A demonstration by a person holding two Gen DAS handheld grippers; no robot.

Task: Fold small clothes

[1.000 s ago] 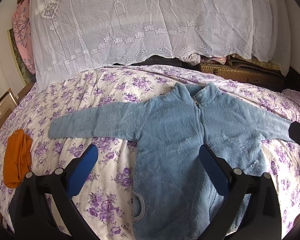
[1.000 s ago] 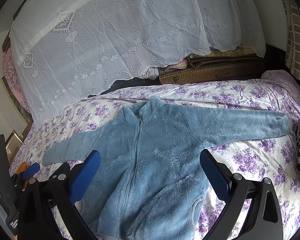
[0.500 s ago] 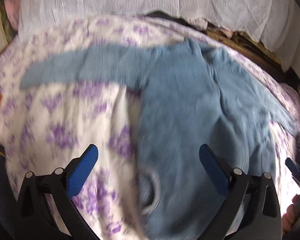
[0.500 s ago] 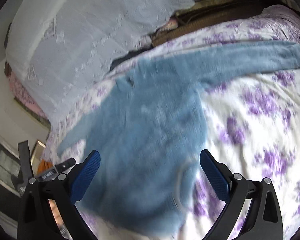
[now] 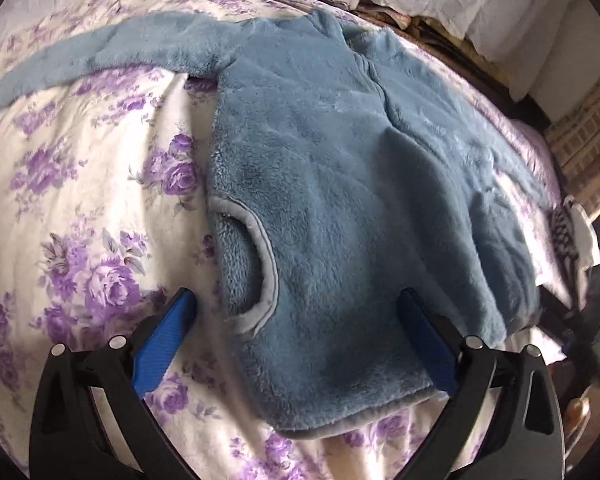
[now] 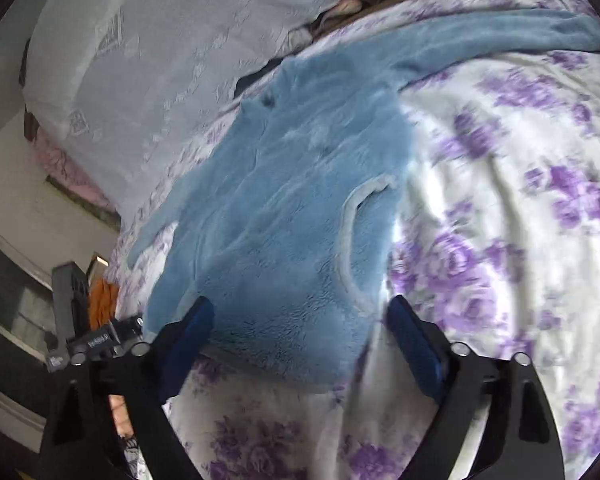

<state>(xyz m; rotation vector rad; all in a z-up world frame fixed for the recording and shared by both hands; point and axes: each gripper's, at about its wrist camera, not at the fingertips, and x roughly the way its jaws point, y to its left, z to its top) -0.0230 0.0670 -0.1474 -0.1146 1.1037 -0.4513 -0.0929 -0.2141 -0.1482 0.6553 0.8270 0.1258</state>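
Fluffy blue fleece jacket on floral sheet, both hand-held grippers spread, right narrowing.

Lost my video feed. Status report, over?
Both grippers, left and right, open, right's jaws just narrowing. Blue fleece jacket flat, unfolded. Nothing blocking.

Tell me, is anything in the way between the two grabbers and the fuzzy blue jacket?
Nothing visible is. The blue fleece jacket lies flat on the flowered bedsheet, and both the left gripper and right gripper hang open right over its bottom hem, the right gripper's fingers having just narrowed a little. The orange cloth sits well off to the side.
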